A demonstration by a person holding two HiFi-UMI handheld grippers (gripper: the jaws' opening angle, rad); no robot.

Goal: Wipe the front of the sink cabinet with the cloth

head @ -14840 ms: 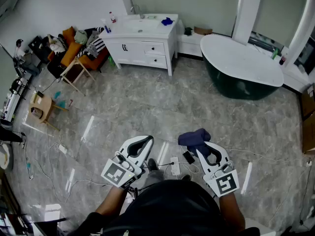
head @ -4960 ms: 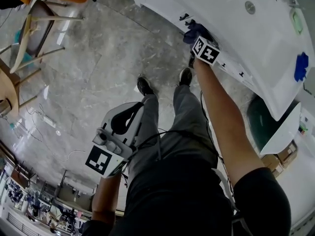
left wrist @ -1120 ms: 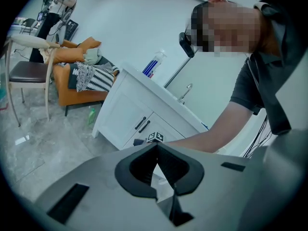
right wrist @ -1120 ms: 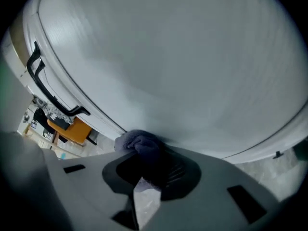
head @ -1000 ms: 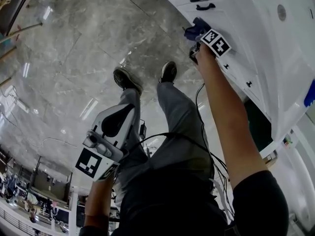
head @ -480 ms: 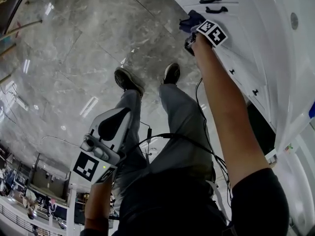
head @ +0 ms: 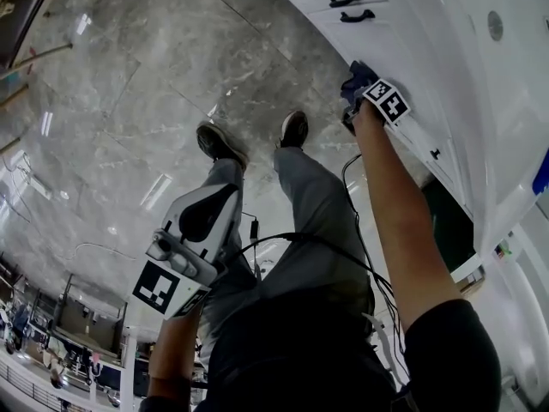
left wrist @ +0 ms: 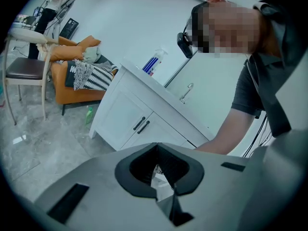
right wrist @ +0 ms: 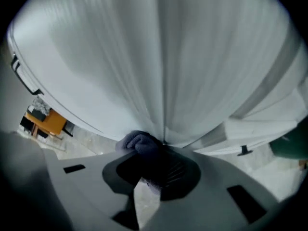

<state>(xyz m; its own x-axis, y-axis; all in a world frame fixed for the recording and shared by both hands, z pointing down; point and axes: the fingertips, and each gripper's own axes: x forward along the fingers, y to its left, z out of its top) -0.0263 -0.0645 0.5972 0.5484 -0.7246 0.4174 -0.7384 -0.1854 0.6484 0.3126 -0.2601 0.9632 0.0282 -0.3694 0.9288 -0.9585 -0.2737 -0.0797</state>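
At the head view's upper right, the right gripper (head: 353,95) is clamped on the dark cloth (head: 357,77) and presses it against the sink cabinet front (head: 390,50), which stretches on toward the upper left; the left gripper (head: 225,197), closed on nothing, hangs well apart at the lower left

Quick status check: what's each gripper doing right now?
Left gripper: shut, holding nothing.
Right gripper: shut on the cloth, held against the cabinet front.
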